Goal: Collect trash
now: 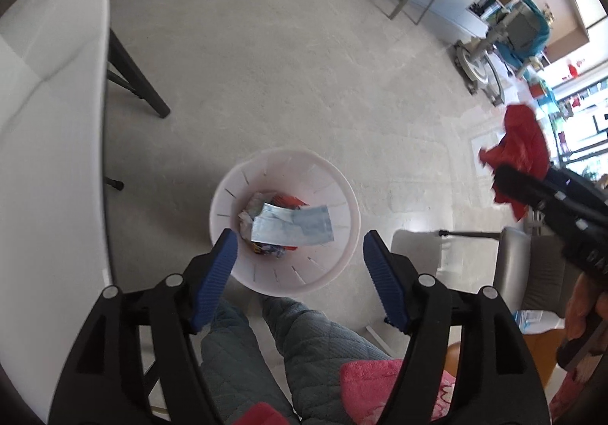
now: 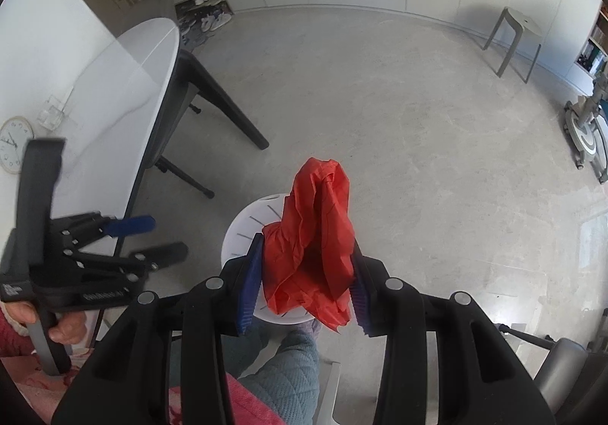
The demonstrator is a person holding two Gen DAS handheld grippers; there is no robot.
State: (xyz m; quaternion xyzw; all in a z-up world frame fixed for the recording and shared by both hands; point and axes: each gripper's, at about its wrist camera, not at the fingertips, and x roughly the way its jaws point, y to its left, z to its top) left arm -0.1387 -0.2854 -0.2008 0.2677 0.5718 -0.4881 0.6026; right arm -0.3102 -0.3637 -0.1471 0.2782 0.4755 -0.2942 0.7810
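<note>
A white slotted trash bin (image 1: 344,231) stands on the floor below my left gripper (image 1: 300,248), which is open and empty above its near rim. Inside the bin lie a pale blue wrapper (image 1: 292,225) and other crumpled litter. My right gripper (image 2: 306,273) is shut on a crumpled red plastic bag (image 2: 315,235) and holds it above the bin (image 2: 250,223), which the bag mostly hides. In the left wrist view the red bag (image 1: 520,151) hangs at the right, off to the side of the bin.
A white table (image 1: 49,121) with black legs (image 1: 133,75) stands to the left. A grey stool (image 2: 513,41) stands by the far wall. A grey chair (image 1: 532,273) is at the right. The person's legs (image 1: 296,349) are just behind the bin.
</note>
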